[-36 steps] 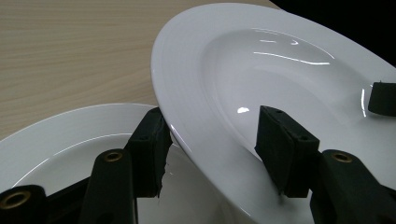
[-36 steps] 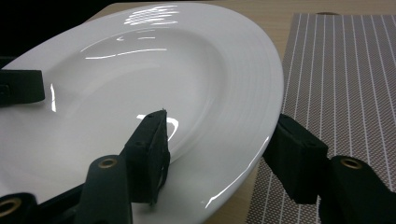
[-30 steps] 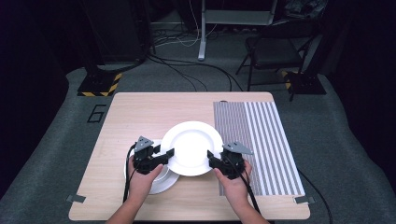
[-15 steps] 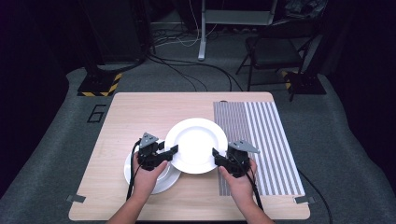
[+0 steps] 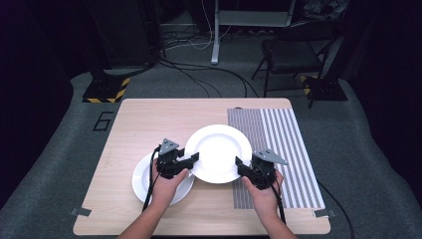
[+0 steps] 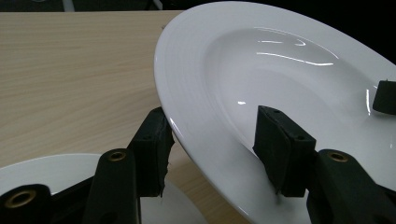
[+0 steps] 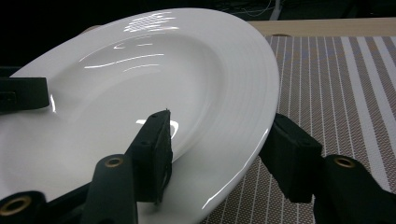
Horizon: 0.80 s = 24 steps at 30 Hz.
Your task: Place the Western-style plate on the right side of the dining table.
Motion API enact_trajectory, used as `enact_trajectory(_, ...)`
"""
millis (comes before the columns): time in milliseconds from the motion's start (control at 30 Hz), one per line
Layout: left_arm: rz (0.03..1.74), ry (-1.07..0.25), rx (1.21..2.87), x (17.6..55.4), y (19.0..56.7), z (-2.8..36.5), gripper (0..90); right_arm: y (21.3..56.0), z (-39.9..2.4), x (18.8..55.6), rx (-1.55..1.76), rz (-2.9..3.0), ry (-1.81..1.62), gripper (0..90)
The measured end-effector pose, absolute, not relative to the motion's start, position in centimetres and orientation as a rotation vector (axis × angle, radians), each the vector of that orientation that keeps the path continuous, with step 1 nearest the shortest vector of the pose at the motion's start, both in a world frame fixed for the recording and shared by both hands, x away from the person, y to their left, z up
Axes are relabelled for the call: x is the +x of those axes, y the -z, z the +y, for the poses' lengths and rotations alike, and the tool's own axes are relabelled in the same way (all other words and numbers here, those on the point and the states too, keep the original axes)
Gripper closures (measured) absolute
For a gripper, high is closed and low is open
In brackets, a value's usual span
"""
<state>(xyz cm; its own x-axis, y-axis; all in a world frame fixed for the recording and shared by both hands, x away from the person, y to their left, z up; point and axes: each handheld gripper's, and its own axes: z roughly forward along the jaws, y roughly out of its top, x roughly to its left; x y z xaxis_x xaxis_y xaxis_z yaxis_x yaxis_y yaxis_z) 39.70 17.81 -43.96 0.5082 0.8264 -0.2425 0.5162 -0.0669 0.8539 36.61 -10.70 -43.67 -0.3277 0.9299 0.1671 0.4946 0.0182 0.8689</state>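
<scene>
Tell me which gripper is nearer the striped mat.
Right. The right gripper holds the big plate by its rim over the striped mat's near edge. The left gripper grips the plate's opposite rim, over bare wood beside the small plate.

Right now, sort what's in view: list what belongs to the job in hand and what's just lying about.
In the job:
- large white plate, gripped at opposite rims
- left claw
- right claw
- smaller white plate under the left hand
- striped mat, beside the large plate

Lying about:
- chair behind the table
- cables on the floor
- hazard-striped base
</scene>
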Motion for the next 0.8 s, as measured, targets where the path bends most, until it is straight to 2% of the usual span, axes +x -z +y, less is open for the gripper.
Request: enact_trajectory(800,1.079,-0.368,1.751,40.8,43.3,14.5,47.2,43.1,-13.6,36.0,1.484,1.786,-1.228,43.6)
